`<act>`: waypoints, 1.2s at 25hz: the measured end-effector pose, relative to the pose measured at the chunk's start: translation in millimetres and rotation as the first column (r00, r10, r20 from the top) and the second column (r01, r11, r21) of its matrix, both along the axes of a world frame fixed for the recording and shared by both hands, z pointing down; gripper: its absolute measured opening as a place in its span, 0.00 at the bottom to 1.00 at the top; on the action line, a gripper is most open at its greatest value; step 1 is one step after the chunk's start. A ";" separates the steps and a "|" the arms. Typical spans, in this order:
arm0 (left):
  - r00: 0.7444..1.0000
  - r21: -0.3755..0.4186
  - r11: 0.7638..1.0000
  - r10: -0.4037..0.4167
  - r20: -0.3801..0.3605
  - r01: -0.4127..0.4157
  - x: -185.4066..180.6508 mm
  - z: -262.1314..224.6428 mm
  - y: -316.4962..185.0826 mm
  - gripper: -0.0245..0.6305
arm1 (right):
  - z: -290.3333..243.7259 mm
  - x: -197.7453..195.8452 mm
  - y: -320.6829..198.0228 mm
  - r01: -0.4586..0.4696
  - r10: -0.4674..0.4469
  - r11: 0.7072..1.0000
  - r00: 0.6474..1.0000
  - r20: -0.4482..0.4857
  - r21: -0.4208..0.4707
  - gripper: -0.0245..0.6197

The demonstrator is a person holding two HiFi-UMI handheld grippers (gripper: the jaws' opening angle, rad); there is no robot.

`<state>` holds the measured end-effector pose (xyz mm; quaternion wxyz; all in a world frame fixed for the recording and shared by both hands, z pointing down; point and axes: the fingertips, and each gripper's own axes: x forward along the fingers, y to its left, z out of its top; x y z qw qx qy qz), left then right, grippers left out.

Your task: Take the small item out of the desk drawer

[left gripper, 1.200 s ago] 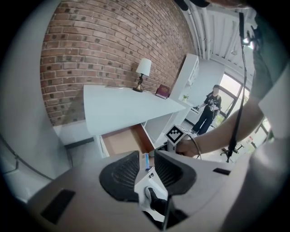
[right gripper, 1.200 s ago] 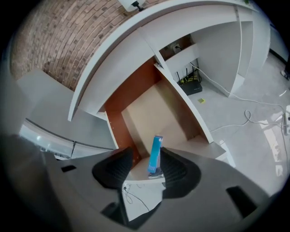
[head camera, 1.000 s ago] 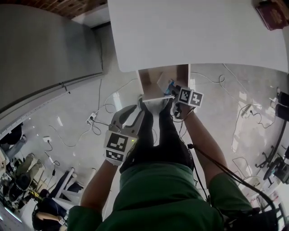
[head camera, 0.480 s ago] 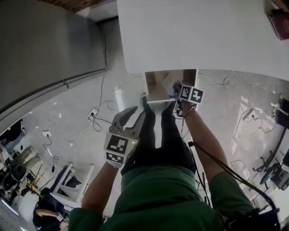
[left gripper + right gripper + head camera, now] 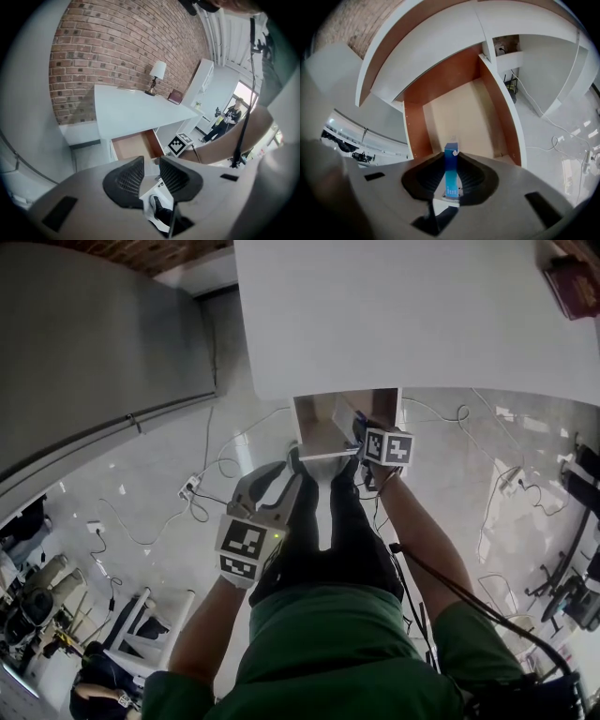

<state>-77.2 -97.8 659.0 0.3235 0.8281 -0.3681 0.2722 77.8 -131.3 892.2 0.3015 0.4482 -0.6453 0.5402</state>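
The desk drawer (image 5: 319, 423) stands pulled out under the white desk top (image 5: 412, 315). Over the drawer's right front corner, my right gripper (image 5: 361, 430) has its jaws closing. In the right gripper view a small upright blue box (image 5: 450, 180) stands between the pads of that gripper (image 5: 451, 161), and both pads touch its sides. The drawer's pale floor (image 5: 464, 122) beyond the box is bare. My left gripper (image 5: 279, 474) hangs in front of the drawer, above the person's legs. Its pads (image 5: 131, 174) are a little apart with nothing between them.
A dark red book (image 5: 572, 277) lies at the desk's far right corner, and a lamp (image 5: 157, 75) stands beside it against the brick wall. Cables and a power strip (image 5: 192, 486) lie on the floor to the left and right of the legs.
The right gripper has stayed at the drawer's right front and shifted only slightly. The left gripper has kept its place; the head view has swayed a little.
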 end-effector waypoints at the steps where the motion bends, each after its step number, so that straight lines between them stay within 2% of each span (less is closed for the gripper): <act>1: 1.000 0.002 1.000 0.003 -0.002 -0.003 2.0 -2.1 0.1 0.19 | -4.4 0.8 0.6 0.003 -0.003 1.000 1.000 0.001 0.007 0.16; 5: 1.000 0.031 0.999 0.013 -0.016 -0.013 10.4 -13.6 -3.9 0.19 | -23.5 4.7 1.7 0.037 -0.036 0.998 0.999 -0.008 0.046 0.16; 8: 1.000 0.056 0.998 0.020 -0.018 -0.018 14.3 -23.8 -9.4 0.19 | -45.7 6.3 -3.9 0.127 -0.122 0.986 0.991 -0.054 0.111 0.16; 11: 0.999 0.067 0.998 0.021 -0.028 -0.019 19.1 -35.2 -9.8 0.19 | -72.7 6.7 -8.1 0.218 -0.203 0.960 0.974 -0.097 0.175 0.16; 15: 0.999 0.105 0.994 0.011 -0.037 -0.007 22.8 -50.6 -11.2 0.18 | -104.2 9.8 -8.8 0.307 -0.276 0.923 0.949 -0.155 0.233 0.16; 22: 0.998 0.164 0.986 -0.002 -0.069 0.013 31.9 -78.5 -11.8 0.18 | -160.8 0.6 -4.9 0.398 -0.348 0.857 0.915 -0.202 0.326 0.16; 30: 0.996 0.218 0.975 -0.032 -0.083 0.050 19.6 -104.9 -17.8 0.17 | -220.3 -11.0 -6.7 0.519 -0.436 0.746 0.854 -0.284 0.417 0.16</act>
